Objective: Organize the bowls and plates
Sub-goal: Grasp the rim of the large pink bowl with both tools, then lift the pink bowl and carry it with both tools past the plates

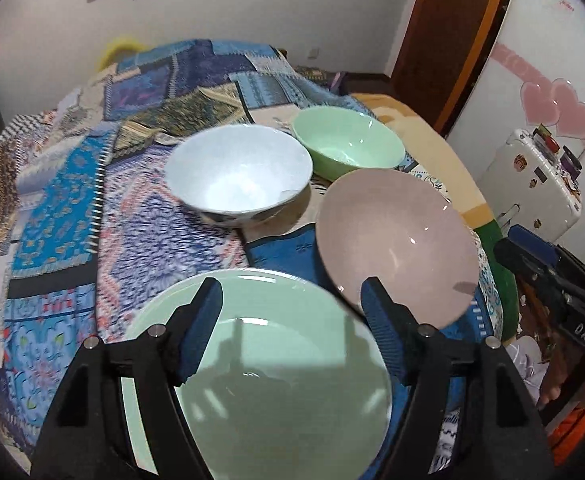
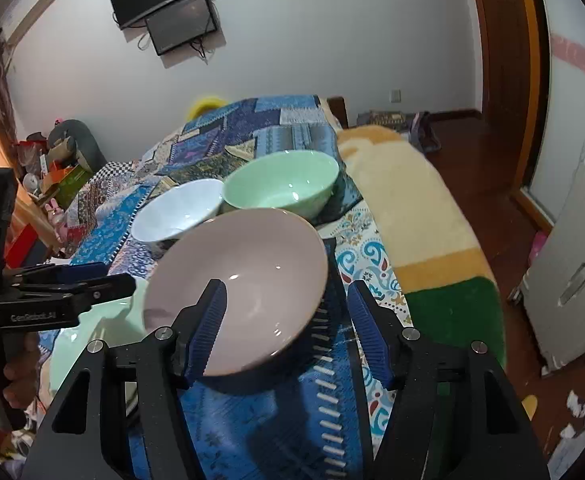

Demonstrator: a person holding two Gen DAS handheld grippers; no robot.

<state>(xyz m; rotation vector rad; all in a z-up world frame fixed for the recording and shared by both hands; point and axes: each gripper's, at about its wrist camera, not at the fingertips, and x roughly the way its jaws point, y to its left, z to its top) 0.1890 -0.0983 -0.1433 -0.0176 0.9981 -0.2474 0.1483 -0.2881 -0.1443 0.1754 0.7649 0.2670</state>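
Green plate [image 1: 276, 380] lies under the left gripper [image 1: 292, 336] (jaws apart).

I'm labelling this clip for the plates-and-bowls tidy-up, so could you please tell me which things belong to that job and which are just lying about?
Part of the job:
- pale green glossy plate
- pinkish-beige wide bowl
- white deep bowl
- mint green bowl

Just lying about:
- blue patchwork bedspread
- cream, yellow and green fleece blanket
- white hard-shell suitcase
- wall-mounted black screens
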